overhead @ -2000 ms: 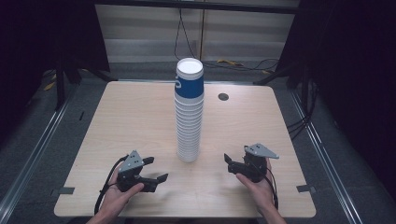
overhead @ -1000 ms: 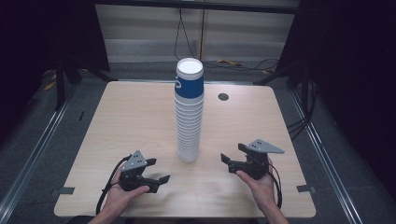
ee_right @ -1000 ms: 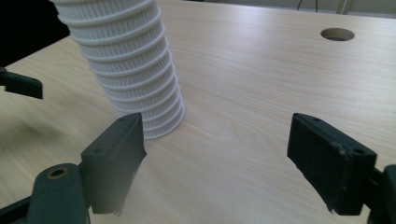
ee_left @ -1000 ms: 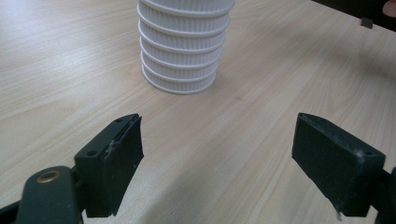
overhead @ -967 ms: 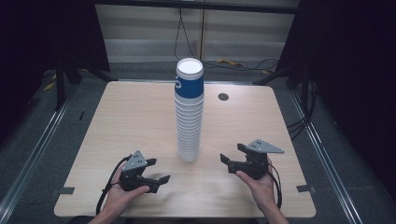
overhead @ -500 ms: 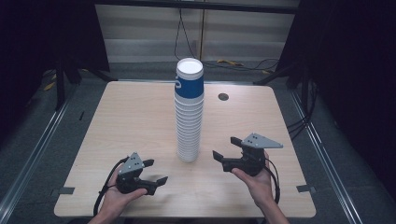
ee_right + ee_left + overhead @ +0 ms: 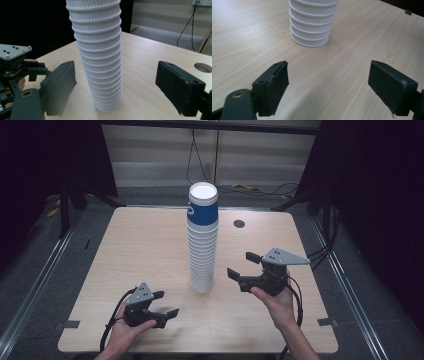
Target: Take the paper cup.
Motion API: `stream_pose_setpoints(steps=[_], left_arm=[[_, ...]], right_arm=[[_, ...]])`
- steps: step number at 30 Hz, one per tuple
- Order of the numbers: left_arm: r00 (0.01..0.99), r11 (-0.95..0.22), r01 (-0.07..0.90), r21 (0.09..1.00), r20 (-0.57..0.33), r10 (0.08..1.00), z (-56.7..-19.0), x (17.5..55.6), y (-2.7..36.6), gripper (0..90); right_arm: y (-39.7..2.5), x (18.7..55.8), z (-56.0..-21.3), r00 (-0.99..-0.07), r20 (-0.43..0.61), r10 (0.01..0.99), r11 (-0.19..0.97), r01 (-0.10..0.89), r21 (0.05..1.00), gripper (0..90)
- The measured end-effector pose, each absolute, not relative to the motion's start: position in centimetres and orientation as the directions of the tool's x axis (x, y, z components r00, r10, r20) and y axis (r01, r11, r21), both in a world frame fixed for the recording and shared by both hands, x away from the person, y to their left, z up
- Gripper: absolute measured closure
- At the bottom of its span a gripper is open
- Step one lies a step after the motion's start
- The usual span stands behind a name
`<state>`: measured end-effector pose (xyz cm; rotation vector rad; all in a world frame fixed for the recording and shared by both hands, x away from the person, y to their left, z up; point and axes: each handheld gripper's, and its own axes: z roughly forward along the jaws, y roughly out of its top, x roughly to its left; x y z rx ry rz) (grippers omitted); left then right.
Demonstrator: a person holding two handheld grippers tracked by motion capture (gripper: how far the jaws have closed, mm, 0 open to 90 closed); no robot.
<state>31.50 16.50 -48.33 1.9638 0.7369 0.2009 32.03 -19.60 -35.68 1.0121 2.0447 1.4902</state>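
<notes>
A tall stack of white ribbed paper cups (image 7: 202, 245), its top cup blue-banded, stands upside down in the middle of the wooden table (image 7: 140, 245). My right gripper (image 7: 243, 265) hovers open just right of the stack, raised off the table, jaws pointing at the stack's lower half. In the right gripper view the stack (image 7: 98, 52) rises between the wide-apart jaws. My left gripper (image 7: 164, 304) rests open near the front edge, left of the stack. The left gripper view has the stack's base (image 7: 312, 23) ahead, beyond its empty jaws.
A round cable hole (image 7: 239, 224) sits in the table's far right part. Dark floor, rails and cables surround the table. The left gripper (image 7: 15, 67) appears beyond the stack in the right gripper view.
My right gripper has lifted and moved left toward the cup stack. The left gripper has shifted slightly toward the front edge.
</notes>
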Motion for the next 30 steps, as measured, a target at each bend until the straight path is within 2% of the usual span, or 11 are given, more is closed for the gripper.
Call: stream_pose_setpoints(steps=[12,30], left_arm=[[0.807,-0.329,0.417,0.847,-0.179,0.563,-48.4,31.6,16.3,16.9],[0.808,-0.334,0.418,0.845,-0.178,0.561,-48.4,31.6,16.3,17.5]], right_arm=[[-19.4,32.8,-33.5,-0.673,0.108,0.732,0.129,0.292,0.948,19.1],[-17.9,33.4,-28.3,-0.708,0.067,0.703,0.101,0.193,0.976,18.6]])
